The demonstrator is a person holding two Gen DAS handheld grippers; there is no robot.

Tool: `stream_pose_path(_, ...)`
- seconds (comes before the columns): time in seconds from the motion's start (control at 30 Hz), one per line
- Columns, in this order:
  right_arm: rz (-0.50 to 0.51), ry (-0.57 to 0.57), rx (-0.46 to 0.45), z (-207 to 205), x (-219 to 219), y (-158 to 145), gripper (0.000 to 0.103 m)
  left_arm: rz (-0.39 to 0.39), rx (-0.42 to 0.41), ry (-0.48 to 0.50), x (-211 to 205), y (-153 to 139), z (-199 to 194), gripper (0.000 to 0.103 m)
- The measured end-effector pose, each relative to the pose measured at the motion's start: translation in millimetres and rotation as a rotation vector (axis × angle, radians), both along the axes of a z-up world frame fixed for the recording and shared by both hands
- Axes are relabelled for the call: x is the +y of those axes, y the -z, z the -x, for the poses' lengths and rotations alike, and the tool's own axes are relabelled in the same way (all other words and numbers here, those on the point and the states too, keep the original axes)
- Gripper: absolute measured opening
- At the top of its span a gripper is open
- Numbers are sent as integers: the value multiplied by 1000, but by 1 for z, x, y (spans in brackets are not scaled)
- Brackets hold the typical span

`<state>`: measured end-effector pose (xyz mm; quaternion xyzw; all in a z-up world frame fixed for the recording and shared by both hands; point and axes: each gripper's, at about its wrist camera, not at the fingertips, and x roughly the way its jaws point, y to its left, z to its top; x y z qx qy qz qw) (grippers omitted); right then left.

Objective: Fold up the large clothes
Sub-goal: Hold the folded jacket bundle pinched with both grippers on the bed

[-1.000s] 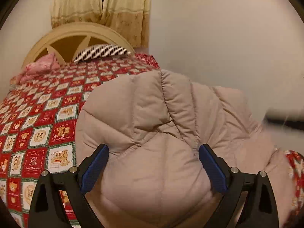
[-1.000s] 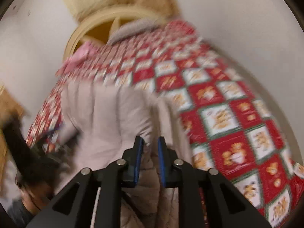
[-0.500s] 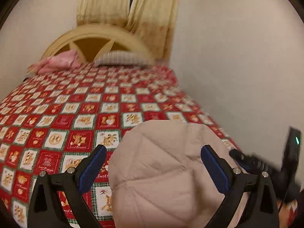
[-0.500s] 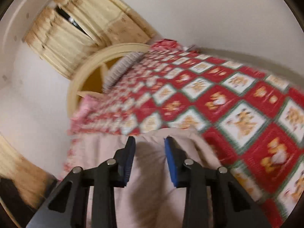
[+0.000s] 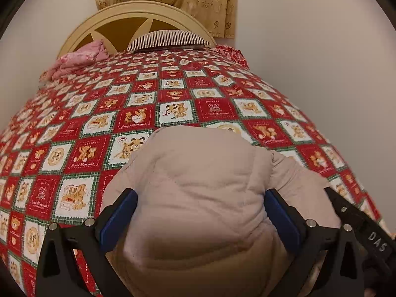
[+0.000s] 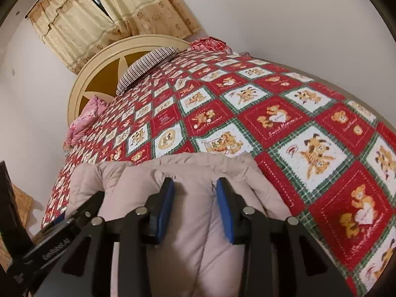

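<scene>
A beige quilted puffer jacket (image 5: pixel 198 185) lies folded in a bundle at the near end of the bed. It also shows in the right wrist view (image 6: pixel 195 210). My left gripper (image 5: pixel 200 205) is wide open, its blue pads on either side of the bundle's top. My right gripper (image 6: pixel 195 193) is partly open, with a gap between its pads, just over the jacket's folded edge. The other gripper's black body shows at the right edge of the left view (image 5: pixel 366 232) and at the left of the right view (image 6: pixel 49 245).
The bed carries a red, white and green teddy-bear quilt (image 5: pixel 173 104). A striped pillow (image 5: pixel 168 39) and a pink cloth (image 5: pixel 79 59) lie by the cream headboard (image 5: pixel 136 17). A wall runs along the right side of the bed.
My right gripper has opened and let go of the jacket. The jacket has dropped from held up to lying bundled on the bed. Both grippers have settled over it.
</scene>
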<state>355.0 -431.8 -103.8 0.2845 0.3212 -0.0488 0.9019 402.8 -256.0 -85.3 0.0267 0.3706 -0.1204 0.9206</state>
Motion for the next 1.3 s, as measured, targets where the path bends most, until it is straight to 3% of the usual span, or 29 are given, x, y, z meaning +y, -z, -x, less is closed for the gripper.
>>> stream_pose_path(0.17,31,16,-8,1,9,5,39,-67,-1,-5,-7,10,-3,102)
stream_pose_path(0.4,18,10,4,-4,10,14,39,-22,18,-6,0,21,-13,102)
stream_pose_path(1.3,68,23,57,-15,16,24,40,3,69,3,-1,33,-25,102)
